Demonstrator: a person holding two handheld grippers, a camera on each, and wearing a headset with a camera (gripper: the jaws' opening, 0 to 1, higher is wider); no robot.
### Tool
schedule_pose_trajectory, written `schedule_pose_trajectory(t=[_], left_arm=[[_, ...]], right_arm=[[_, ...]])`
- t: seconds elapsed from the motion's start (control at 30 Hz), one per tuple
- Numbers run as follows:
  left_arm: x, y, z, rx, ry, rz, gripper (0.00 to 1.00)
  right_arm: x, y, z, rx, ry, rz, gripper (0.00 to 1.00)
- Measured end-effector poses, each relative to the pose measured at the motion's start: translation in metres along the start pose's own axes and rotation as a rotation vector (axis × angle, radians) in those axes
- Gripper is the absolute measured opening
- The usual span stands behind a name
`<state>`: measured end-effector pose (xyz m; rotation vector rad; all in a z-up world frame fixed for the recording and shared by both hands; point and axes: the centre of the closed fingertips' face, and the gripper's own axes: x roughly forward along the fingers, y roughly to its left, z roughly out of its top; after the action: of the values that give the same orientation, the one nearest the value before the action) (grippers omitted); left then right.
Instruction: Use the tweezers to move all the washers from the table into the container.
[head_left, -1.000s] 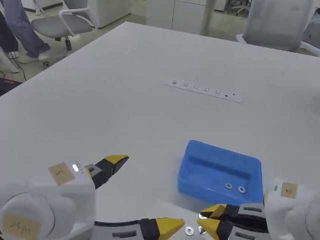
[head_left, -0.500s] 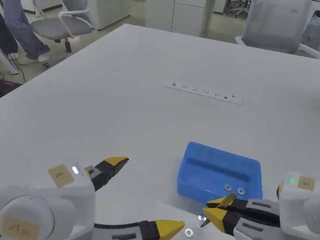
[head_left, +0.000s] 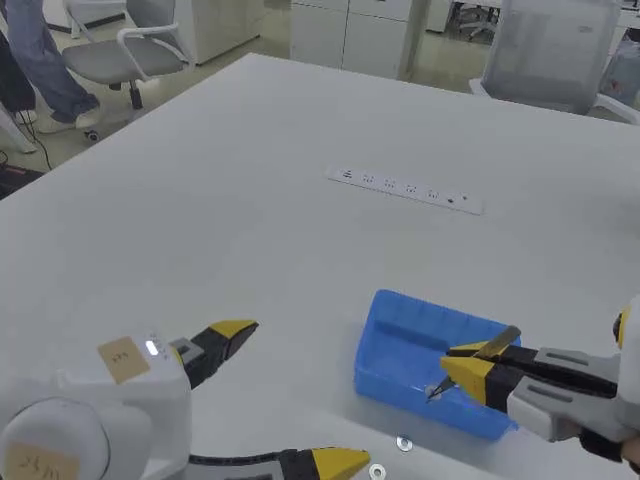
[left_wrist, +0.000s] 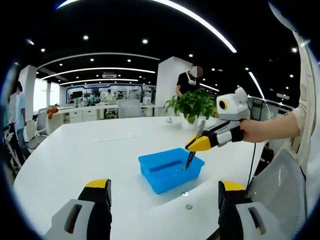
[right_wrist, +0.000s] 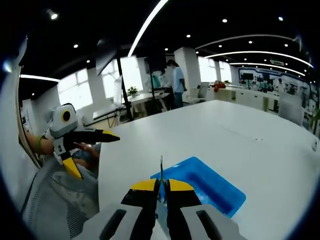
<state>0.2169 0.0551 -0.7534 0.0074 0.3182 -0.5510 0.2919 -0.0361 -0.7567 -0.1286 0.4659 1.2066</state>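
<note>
White tabletop runs across an open office, with a socket strip set flat in it well beyond the work and office chairs standing past its far edge. Near the person's edge sits the blue container, a shallow open tray. The right gripper reaches in from the right, its jaws squeezed tight on the tweezers, which slant downward so that their tips sit inside the container near its front wall; whether a washer is pinched in the tips is too small to tell. From the head view that gripper's yellow jaws cover part of the tray's right side. Two washers lie on the table just in front of the container's near wall, apart from it, close to one another. The left gripper hangs low over the table to the left with its jaws spread wide and nothing between them. In the left gripper view a potted plant and a standing person show behind the right gripper.
</note>
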Motion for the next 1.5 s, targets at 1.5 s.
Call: schedule_pose_trajectory(t=[1.5], left_arm=[[0.0,0.003,0.0,-0.003,0.003,0.008,0.89]], right_arm=[[0.04,-0.046,-0.033,0.082,0.144,-0.027,0.04]])
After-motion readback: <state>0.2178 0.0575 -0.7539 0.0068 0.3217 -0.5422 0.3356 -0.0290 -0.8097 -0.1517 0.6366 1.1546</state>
